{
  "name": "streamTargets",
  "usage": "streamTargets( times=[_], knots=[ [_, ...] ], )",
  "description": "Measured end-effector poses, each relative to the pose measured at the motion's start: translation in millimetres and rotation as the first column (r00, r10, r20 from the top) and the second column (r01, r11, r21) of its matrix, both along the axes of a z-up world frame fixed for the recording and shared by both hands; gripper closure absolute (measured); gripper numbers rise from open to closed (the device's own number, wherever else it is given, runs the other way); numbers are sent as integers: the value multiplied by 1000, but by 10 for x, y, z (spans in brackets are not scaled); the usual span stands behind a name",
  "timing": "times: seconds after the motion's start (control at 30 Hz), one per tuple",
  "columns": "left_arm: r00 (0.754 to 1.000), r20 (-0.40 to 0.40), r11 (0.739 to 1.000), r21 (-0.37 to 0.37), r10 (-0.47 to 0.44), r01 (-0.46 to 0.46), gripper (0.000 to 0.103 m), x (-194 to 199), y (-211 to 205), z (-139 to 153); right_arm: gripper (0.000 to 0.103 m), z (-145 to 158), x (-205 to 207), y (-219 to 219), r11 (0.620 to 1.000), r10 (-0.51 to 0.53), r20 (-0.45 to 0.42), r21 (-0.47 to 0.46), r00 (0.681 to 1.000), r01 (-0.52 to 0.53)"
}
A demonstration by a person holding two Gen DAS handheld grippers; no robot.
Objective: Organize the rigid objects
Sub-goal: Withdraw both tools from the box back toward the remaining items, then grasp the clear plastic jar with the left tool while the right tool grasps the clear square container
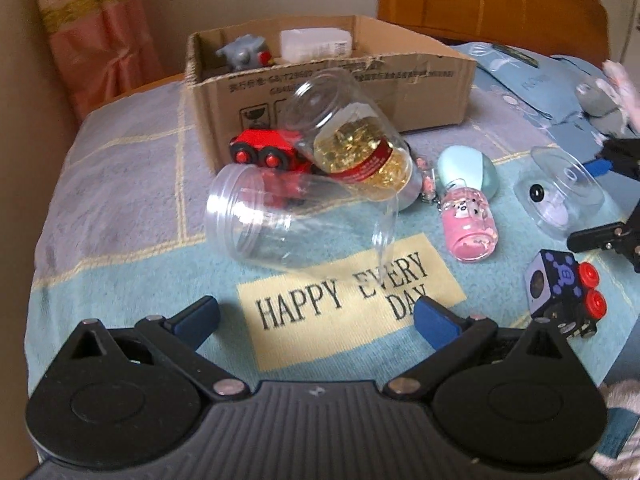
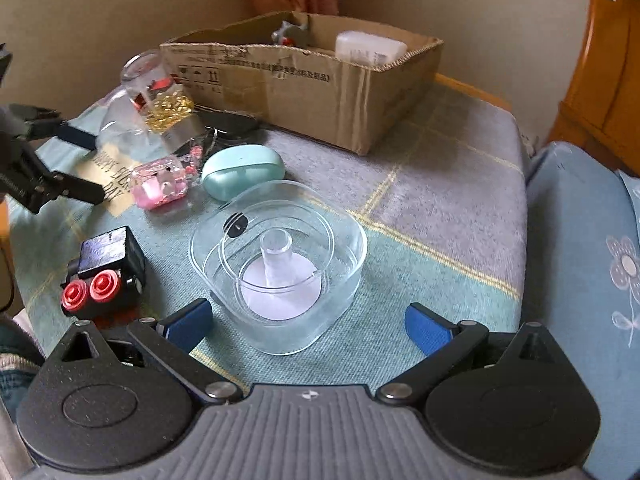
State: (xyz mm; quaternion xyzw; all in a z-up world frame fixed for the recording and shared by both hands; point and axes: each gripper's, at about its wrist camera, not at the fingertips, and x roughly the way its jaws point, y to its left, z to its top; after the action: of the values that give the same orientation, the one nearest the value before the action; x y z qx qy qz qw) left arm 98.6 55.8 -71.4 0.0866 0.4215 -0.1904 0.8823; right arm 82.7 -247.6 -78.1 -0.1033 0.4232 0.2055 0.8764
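Observation:
My left gripper [image 1: 316, 318] is open and empty above the "HAPPY EVERY DAY" patch, just short of an empty clear jar [image 1: 296, 220] lying on its side. A jar of gold beads [image 1: 352, 140] leans on a red toy car [image 1: 268, 152]. A pink bottle [image 1: 472, 220], a mint case [image 1: 468, 168] and a black cube with red buttons [image 1: 564, 284] lie to the right. My right gripper [image 2: 308, 322] is open and empty, right before a clear square container [image 2: 280, 264]. The cardboard box [image 2: 312, 88] holds a grey toy [image 2: 292, 32] and a white case [image 2: 368, 48].
The objects lie on a blue and grey checked cloth [image 2: 440, 184]. A blue cushion [image 2: 580, 280] lies to the right, with wooden furniture [image 2: 608, 60] behind it. A pink curtain [image 1: 92, 28] hangs at the back left. The left gripper shows at the right wrist view's left edge [image 2: 80, 168].

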Motion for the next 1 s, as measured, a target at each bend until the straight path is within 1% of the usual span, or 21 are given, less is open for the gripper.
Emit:
streamTargets(
  times=[0.2,0.33,0.57,0.8,1.0],
  knots=[
    [998,10,998,-2,-57,57,0,129,22,3,0,-5,50,-12,998,68,5,2,998,-68],
    [997,18,997,-6,-73,74,0,186,34,7,0,-2,112,-10,993,116,-3,-1,993,-116],
    [996,25,997,-7,-81,81,0,256,31,4,0,10,228,37,978,207,-16,-9,978,-207],
    [994,56,995,34,-95,93,1,278,-77,31,0,26,375,186,954,297,-43,-25,954,-298],
    [994,53,995,43,-93,91,1,282,-110,48,0,36,427,259,943,323,-96,-48,941,-329]
  ],
)
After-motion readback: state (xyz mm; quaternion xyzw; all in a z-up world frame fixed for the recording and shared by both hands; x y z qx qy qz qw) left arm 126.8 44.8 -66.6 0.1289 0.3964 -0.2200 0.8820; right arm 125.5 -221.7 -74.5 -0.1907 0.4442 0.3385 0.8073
